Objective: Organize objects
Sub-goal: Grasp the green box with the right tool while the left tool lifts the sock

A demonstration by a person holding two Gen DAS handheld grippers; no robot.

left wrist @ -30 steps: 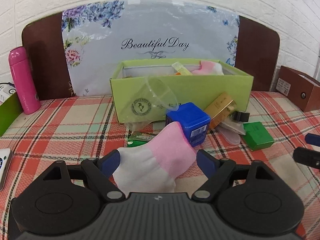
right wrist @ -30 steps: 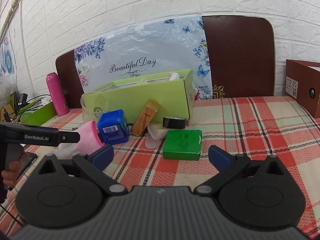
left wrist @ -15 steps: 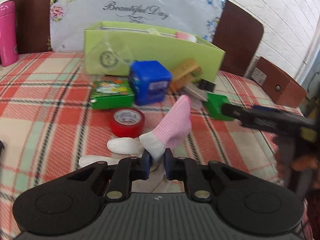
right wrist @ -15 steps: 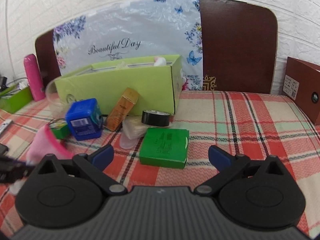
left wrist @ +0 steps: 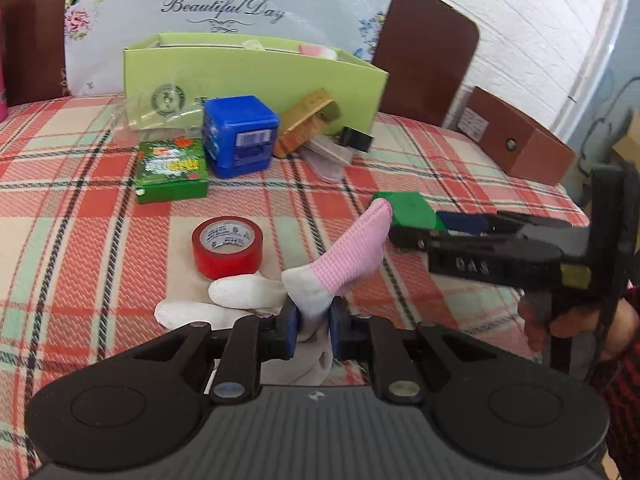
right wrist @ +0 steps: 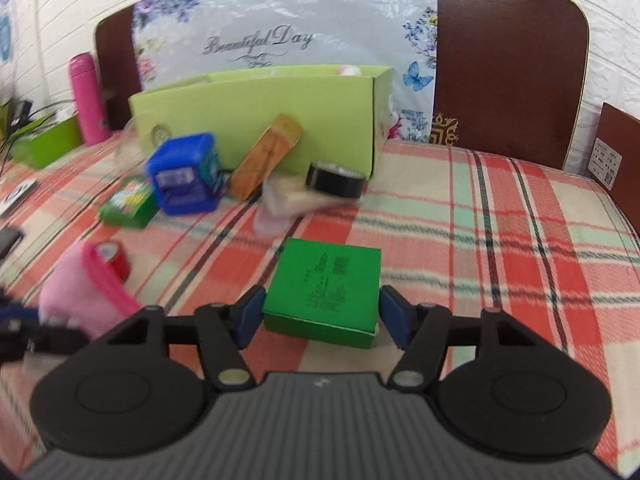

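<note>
Left wrist view: the lime box (left wrist: 256, 68) already holds a few items, but most clutter remains on the worktop (left wrist: 80, 240). The left tool (left wrist: 313, 322) is pinched narrow on the pink-and-white sock (left wrist: 344, 256).

Right wrist view: the right tool (right wrist: 320, 316), its jaws just closing, half open, brackets the green box (right wrist: 324, 284) lying on the worktop; contact unclear.

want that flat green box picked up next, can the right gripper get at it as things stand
Probably yes. The right gripper already straddles the green box, its jaws just closing in with nothing on top or between. The left gripper is off to the side, shut on the pink sock.
</note>
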